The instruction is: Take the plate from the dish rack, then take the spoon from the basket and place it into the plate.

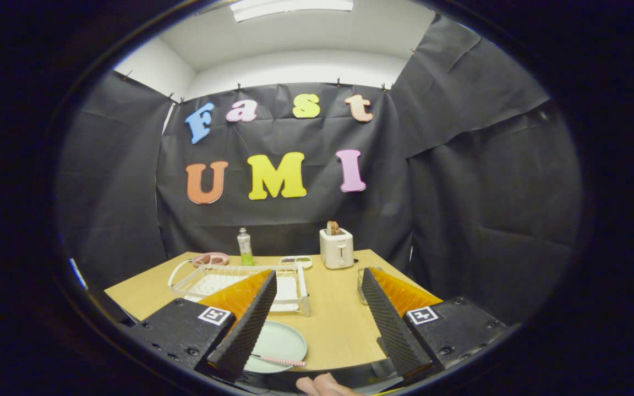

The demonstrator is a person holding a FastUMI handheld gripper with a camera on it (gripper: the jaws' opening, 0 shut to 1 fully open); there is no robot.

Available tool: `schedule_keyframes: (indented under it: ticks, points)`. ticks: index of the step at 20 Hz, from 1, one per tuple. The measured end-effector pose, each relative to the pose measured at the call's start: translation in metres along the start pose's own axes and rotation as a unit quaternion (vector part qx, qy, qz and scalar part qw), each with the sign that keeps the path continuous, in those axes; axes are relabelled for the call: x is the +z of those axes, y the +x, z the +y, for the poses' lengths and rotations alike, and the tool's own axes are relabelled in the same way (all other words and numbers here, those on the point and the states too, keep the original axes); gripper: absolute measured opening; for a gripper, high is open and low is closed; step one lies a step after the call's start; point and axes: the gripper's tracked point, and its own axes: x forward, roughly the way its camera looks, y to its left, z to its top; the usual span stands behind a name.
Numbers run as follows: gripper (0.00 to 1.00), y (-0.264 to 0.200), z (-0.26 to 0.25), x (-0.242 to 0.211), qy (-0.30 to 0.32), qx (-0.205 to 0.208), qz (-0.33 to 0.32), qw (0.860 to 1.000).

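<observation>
Gripper view is showing the gripper (pixel 317 324) hanging with its fingers spread wide and holding nothing, above the near edge of the table (pixel 339 324). Just beside the left finger, the plate (pixel 281 341) is lying flat on the table with the spoon (pixel 279 361) resting across its near rim, long axis running crosswise to the fingers. Beyond them, the dish rack (pixel 240 280) and, partly hidden by the right finger, what I am taking for the basket (pixel 362 283) are sitting well apart, so the task is looking close to done.

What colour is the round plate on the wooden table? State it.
Pale green, seen in the gripper view: the round plate lies by the open gripper.
</observation>
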Motion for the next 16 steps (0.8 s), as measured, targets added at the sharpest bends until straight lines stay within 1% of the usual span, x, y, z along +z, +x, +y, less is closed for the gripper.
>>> schedule_keyframes:
  ticks: [5, 10, 16]
  points:
    - [1.0, -0.003, 0.012, -0.001, 0.007, 0.015, 0.006, 1.0]
    - [1.0, -0.003, 0.019, -0.005, -0.013, 0.015, 0.006, 1.0]
    - [1.0, -0.003, 0.02, -0.007, -0.007, 0.02, 0.01, 1.0]
